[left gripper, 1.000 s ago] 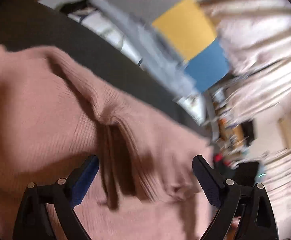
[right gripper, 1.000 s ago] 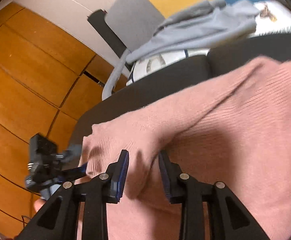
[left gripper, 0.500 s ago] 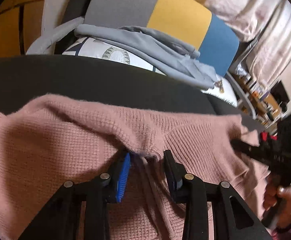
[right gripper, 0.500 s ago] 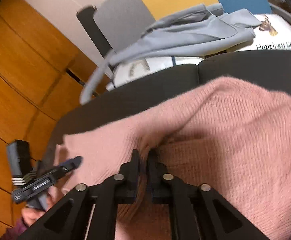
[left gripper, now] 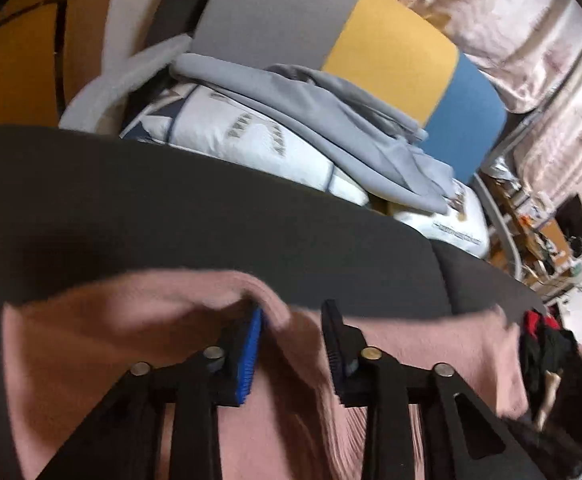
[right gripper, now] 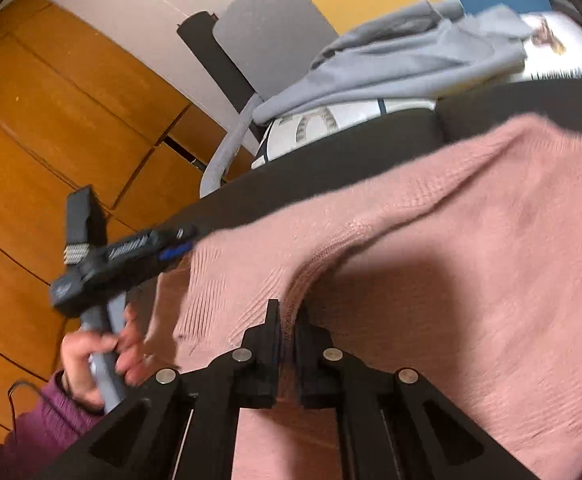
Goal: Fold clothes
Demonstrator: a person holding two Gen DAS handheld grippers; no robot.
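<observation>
Right wrist view: right gripper [right gripper: 287, 322] jaws pinching pink sweater [right gripper: 471, 240] edge fold; left gripper [left gripper: 291, 332] jaws just narrowed, pinching same edge, likely for lifting it over dark cushion [left gripper: 171, 208]

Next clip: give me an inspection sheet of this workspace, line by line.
Surface: dark cushion, partly covered by the sweater.
Job's things: pink sweater spread on the cushion, its edge lifted at two places.
Clutter: grey garment on white printed pillows behind the cushion.
Grippers: left gripper has just been closing, a sweater fold between its jaws; right gripper shut on the sweater edge.
Cables: thin dark wire near the purple sleeve.
Surroundings: wood panels, grey-yellow-blue backrest, pale curtains, cluttered shelves at far right.
</observation>
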